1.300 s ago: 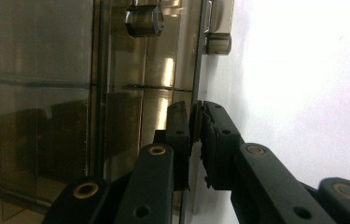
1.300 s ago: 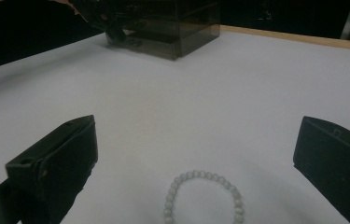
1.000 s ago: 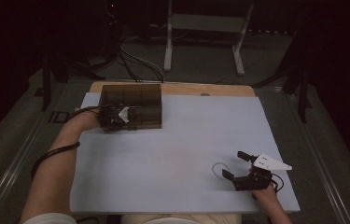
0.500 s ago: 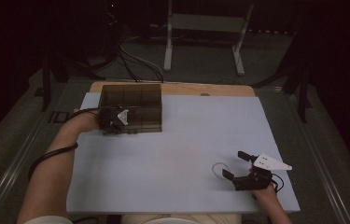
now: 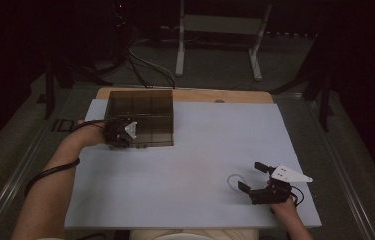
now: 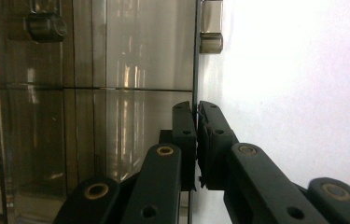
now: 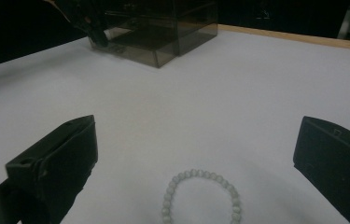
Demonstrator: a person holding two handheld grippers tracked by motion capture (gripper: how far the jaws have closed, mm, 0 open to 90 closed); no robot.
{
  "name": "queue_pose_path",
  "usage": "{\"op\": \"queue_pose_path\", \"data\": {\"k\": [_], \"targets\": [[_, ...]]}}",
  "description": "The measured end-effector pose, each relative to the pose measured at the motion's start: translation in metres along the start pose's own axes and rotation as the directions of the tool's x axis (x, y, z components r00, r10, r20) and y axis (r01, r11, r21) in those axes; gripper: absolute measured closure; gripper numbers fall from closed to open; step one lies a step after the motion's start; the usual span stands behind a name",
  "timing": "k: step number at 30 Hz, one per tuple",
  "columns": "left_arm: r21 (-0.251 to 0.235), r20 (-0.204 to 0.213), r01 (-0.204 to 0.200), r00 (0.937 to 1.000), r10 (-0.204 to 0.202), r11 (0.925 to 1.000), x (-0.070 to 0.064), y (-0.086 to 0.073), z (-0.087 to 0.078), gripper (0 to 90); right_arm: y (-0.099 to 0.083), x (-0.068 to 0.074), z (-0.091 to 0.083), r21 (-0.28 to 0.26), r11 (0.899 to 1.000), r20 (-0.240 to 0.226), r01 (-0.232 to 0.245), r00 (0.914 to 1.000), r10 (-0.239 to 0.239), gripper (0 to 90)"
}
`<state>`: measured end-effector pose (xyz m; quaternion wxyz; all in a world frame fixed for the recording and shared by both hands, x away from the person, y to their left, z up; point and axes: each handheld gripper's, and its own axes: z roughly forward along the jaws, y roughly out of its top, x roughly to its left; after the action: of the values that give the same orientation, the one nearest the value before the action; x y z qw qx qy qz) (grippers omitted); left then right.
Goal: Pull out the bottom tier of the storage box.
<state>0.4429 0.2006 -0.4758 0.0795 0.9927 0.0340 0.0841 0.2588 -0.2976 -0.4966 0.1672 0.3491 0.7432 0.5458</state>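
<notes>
We have the left gripper (image 5: 125, 134) pinched shut on the front wall of the smoky plastic box (image 5: 147, 107) at ten o'clock on the table (image 5: 190, 150), steadying it. Our right gripper (image 7: 196, 163) waits with jaws wide apart around the pale bead bracelet (image 7: 199, 196) at five o'clock. To do this well, we should lower until both jaws straddle one side of the loop, then close gently so beads don't roll away. The box's compartments look empty, though the tinted walls hide much.
</notes>
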Motion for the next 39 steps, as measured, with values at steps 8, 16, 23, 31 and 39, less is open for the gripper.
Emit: {"op": "queue_pose_path", "data": {"k": [8, 16, 23, 31, 39], "targets": [[-0.016, 0.038, -0.003, 0.9993, 0.003, 0.9999, -0.010, -0.003, -0.002, 89.0, 0.000, 0.001, 0.000, 0.000, 1.000, -0.003, 0.004, 1.0000, -0.004, 0.0], [-0.027, 0.040, 0.000, 0.9992, 0.001, 0.9996, -0.018, -0.003, -0.004, 89.2, 0.001, 0.001, 0.000, 0.001, 1.000, -0.001, 0.004, 1.0000, -0.004, 0.0], [-0.035, 0.061, 0.002, 0.9981, 0.000, 0.9994, -0.020, -0.004, -0.005, 89.3, 0.000, 0.001, 0.000, 0.002, 1.000, 0.001, 0.006, 1.0000, -0.006, 0.0], [-0.035, 0.072, 0.005, 0.9974, -0.002, 0.9994, -0.022, -0.005, -0.005, 89.6, 0.001, 0.001, 0.000, 0.000, 1.000, 0.000, 0.004, 1.0000, -0.004, 0.0], [-0.045, 0.082, -0.001, 0.9966, 0.004, 0.9990, -0.022, -0.007, -0.005, 89.3, 0.001, 0.001, 0.000, 0.003, 1.000, -0.001, 0.008, 1.0000, -0.008, 0.0]]}}
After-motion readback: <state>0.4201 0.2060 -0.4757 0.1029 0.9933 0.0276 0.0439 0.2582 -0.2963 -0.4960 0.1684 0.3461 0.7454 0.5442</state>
